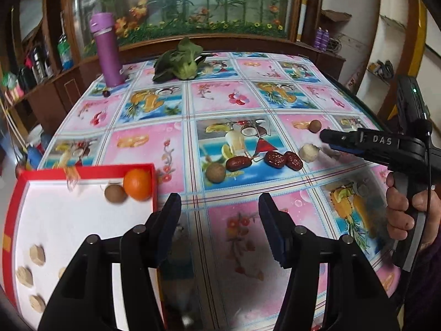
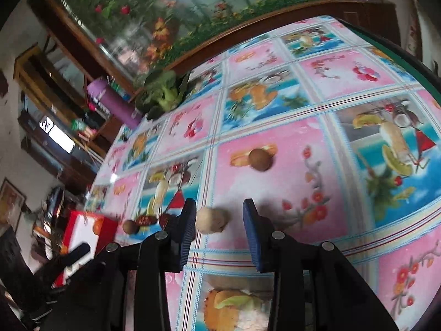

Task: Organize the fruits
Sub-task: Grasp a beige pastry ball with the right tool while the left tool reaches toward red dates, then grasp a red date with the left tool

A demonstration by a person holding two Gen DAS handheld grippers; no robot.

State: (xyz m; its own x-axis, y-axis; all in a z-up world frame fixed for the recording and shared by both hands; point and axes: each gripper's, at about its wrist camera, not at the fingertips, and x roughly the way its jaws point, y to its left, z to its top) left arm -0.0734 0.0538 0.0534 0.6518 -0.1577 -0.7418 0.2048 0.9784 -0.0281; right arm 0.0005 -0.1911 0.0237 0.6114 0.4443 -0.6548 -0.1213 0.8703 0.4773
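The red tray [image 1: 82,168] with a white floor sits at the left and holds an orange [image 1: 137,184], a brown round fruit [image 1: 115,193] and several tan pieces [image 1: 36,256]. My left gripper [image 1: 220,220] hangs open and empty just right of the tray. Three red dates [image 1: 275,159] and another brown round fruit [image 1: 215,173] lie mid-table. A white peeled fruit [image 2: 210,219] lies between the fingertips of my open right gripper [image 2: 219,207], nearer the left finger; contact is unclear. A third brown fruit [image 2: 260,159] lies beyond it.
A purple bottle [image 1: 106,52] and a leafy green vegetable [image 1: 182,63] stand at the table's far side, with a small dark fruit [image 1: 105,93] by the bottle. A person's hand [image 1: 405,209] holds the right gripper. A wooden cabinet runs behind the table.
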